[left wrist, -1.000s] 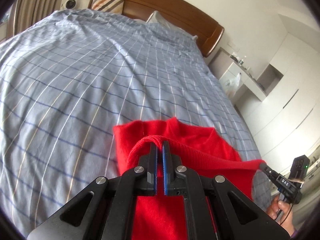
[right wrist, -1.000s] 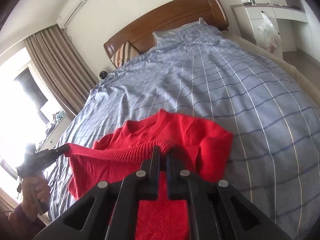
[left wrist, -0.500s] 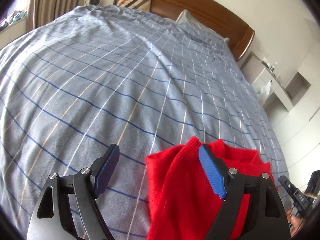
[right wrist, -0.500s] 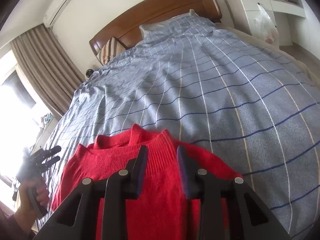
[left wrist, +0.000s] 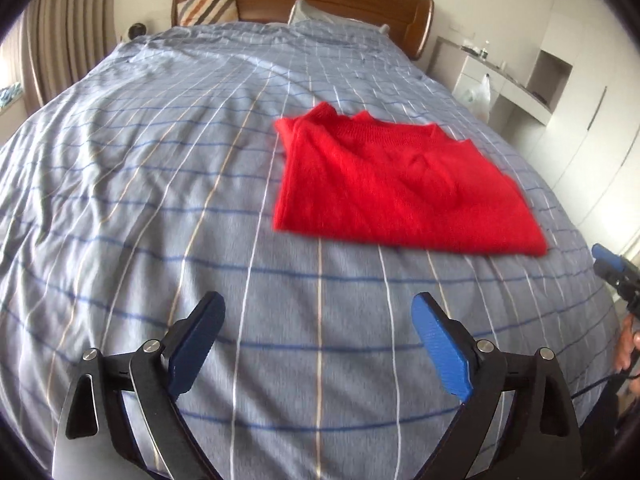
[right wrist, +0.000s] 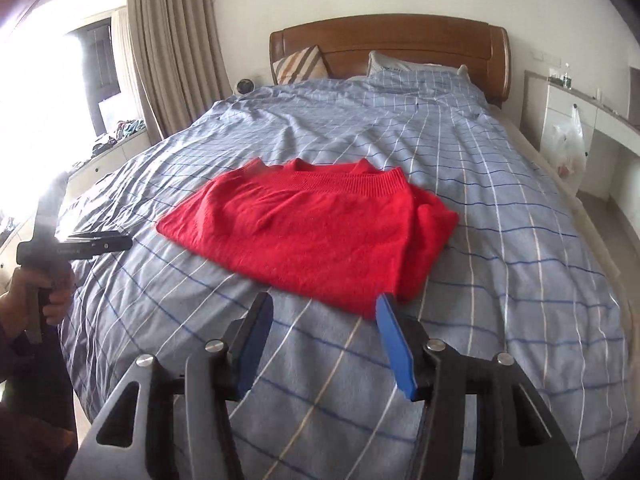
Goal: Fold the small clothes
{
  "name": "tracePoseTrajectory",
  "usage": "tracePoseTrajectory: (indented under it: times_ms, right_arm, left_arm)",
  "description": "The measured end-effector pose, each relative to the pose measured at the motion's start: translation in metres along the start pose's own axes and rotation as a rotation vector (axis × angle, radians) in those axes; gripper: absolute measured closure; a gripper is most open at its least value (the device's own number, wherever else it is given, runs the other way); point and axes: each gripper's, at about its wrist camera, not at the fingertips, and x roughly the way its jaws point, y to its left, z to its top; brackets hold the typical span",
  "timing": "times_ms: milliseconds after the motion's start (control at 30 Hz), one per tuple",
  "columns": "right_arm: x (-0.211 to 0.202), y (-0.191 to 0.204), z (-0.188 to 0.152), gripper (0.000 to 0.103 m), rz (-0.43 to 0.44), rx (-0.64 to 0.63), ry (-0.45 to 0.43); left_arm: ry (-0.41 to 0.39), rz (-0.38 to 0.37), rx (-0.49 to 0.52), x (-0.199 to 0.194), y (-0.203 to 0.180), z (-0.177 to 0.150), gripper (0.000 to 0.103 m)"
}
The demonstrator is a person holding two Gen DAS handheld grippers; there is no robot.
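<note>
A red knit sweater (left wrist: 400, 188) lies folded flat on the blue checked bedspread (left wrist: 160, 184); it also shows in the right wrist view (right wrist: 316, 232). My left gripper (left wrist: 318, 320) is open and empty, held back over the bedspread, apart from the sweater's near edge. My right gripper (right wrist: 324, 312) is open and empty, its tips just short of the sweater's near corner. The left gripper shows at the left of the right wrist view (right wrist: 100, 242), and the right gripper at the right edge of the left wrist view (left wrist: 612, 264).
A wooden headboard (right wrist: 392, 44) with a striped cushion (right wrist: 300, 64) and a pillow (right wrist: 408, 66) stands at the far end. Curtains (right wrist: 172, 44) and a bright window are at the left. White cabinets and a shelf with a plastic bag (right wrist: 568, 144) are at the right.
Both grippers let go of the sweater, opened and drew back toward the foot of the bed. The sweater now lies folded on the bedspread.
</note>
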Motion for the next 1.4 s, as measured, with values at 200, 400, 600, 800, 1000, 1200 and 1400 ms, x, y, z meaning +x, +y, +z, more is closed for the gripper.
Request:
tracePoseTrajectory:
  times_ms: [200, 400, 600, 800, 1000, 1200, 1400]
  right_arm:
    - [0.016, -0.005, -0.047, 0.042, -0.144, 0.072, 0.014]
    - [0.038, -0.035, -0.078, 0.040, -0.205, 0.250, 0.008]
    - [0.042, -0.036, -0.088, 0.036, -0.193, 0.242, -0.048]
    - [0.042, -0.037, -0.092, 0.035, -0.177, 0.246, -0.061]
    - [0.044, -0.032, -0.093, 0.035, -0.205, 0.226, -0.054]
    - [0.044, -0.032, -0.093, 0.035, -0.207, 0.225, -0.053]
    - [0.045, -0.031, -0.093, 0.035, -0.214, 0.222, -0.052]
  left_arm:
    - [-0.047, 0.107, 0.027, 0.019, -0.007, -0.025, 0.007]
    - [-0.084, 0.153, 0.059, 0.035, -0.003, -0.045, 0.002]
    - [-0.111, 0.148, 0.058, 0.039, 0.000, -0.051, 0.001]
    - [-0.126, 0.149, 0.063, 0.037, -0.004, -0.055, 0.001]
    - [-0.130, 0.153, 0.067, 0.037, -0.005, -0.056, 0.001]
    - [-0.130, 0.156, 0.069, 0.037, -0.005, -0.056, 0.001]
    - [-0.133, 0.158, 0.070, 0.037, -0.006, -0.056, 0.001]
